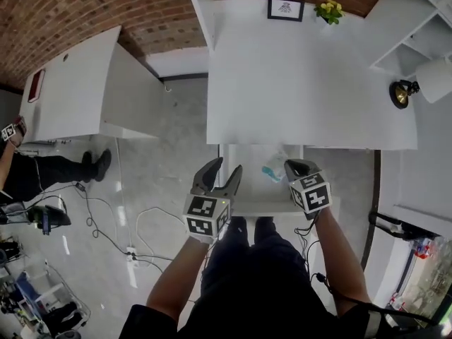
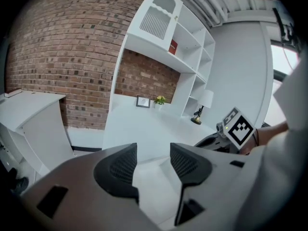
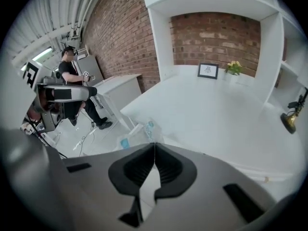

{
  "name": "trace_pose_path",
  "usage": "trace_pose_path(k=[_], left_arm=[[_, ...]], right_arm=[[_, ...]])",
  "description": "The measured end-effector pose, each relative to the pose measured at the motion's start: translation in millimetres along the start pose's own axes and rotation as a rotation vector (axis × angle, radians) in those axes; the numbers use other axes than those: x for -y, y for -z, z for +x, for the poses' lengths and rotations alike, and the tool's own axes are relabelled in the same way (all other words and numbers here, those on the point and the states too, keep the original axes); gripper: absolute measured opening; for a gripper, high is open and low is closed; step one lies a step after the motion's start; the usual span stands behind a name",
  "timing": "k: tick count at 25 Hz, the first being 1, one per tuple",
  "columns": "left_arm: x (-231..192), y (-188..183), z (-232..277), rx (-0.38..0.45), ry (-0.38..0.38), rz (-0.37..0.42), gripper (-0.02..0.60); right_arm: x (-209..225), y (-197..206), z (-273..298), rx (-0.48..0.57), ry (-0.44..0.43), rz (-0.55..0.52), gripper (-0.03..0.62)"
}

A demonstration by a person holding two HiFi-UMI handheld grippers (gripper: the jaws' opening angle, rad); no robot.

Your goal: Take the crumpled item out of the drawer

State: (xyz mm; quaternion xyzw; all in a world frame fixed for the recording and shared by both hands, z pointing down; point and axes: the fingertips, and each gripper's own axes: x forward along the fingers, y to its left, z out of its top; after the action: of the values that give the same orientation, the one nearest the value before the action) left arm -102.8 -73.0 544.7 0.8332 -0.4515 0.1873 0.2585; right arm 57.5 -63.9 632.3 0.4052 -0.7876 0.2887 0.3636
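Observation:
The crumpled item, a clear plastic wrapper with blue print, hangs over the open white drawer under the desk's front edge. My right gripper is shut on it. In the right gripper view the wrapper sticks out beyond the closed tips of the right gripper. My left gripper stands open to the left of the wrapper, above the drawer's left side, with nothing between its jaws. In the left gripper view the left gripper shows only white desk through its gap.
On the white desk stand a framed picture and yellow flowers at the back, and a lamp at the right. A white cabinet is at left, with cables and a person's legs on the floor.

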Motion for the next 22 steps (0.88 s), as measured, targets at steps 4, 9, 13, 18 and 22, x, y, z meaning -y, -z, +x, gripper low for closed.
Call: trace_pose_path(k=[4, 9, 13, 18, 22], left_arm=[[2.9, -20.3, -13.8, 0.031, 0.0, 0.025, 0.212], [1.5, -42.5, -23.6, 0.073, 0.001, 0.058, 0.212], [8.2, -59.0, -30.9, 0.098, 0.022, 0.087, 0.212], [3.9, -72.5, -40.3, 0.127, 0.04, 0.086, 0.212], [-7.9, -72.0, -44.7, 0.134, 0.048, 0.087, 0.212]], right_arm=[[-1.1, -12.4, -21.1, 0.047, 0.024, 0.025, 0.005], [-1.1, -32.7, -41.4, 0.117, 0.045, 0.06, 0.003], [-1.8, -50.9, -58.2, 0.155, 0.074, 0.052, 0.003], [-4.1, -70.0, -69.9, 0.172, 0.107, 0.028, 0.003], [-5.4, -81.5, -71.6, 0.185, 0.136, 0.022, 0.003]])
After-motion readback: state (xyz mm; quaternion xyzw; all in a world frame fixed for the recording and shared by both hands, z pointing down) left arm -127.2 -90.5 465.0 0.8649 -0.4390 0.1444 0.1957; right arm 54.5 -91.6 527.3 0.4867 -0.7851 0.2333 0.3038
